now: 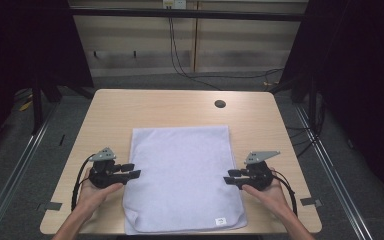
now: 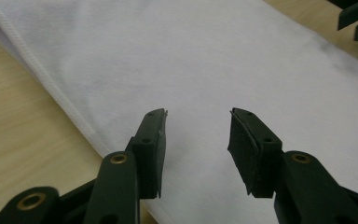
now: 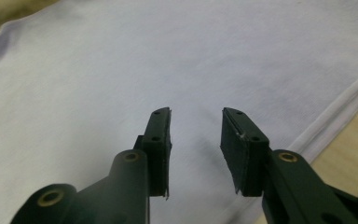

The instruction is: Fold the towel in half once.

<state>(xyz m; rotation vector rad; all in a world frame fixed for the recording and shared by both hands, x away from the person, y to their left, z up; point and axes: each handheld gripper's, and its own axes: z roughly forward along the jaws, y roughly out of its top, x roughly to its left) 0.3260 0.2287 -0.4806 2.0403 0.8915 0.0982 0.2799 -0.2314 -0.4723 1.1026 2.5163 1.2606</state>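
1. Fingers (image 2: 151, 140) of the left gripper (image 2: 197, 116): two black pads standing apart, with nothing between them; bare white cloth shows through the gap. In the left gripper view they sit over the cloth just inside its hemmed edge.
2. Fingers (image 3: 240, 144) of the right gripper (image 3: 196, 112): likewise apart, with no fold pinched; they sit over the cloth near its hemmed edge, which runs at the right of the right gripper view.
3. Left gripper (image 1: 130, 170), high view: held level in the person's left hand (image 1: 92, 192), tips pointing inward and meeting the left edge of the cloth. Grey three-cornered plate on top, black cable trailing back along the forearm.
4. Right gripper (image 1: 230, 177), high view: held level in the right hand (image 1: 267, 192), tips pointing inward at the right edge of the cloth, facing the left gripper across it.
5. Cloth (image 1: 182, 175): white towel, folded to a tall rectangle, lying flat in the middle of the table, its near end at the table's near edge. Small white label (image 1: 220, 220) at the near right corner.
6. Table (image 1: 155, 107): pale wood top with rounded corners; round cable hole (image 1: 220, 104) toward the far right, well apart from the cloth.
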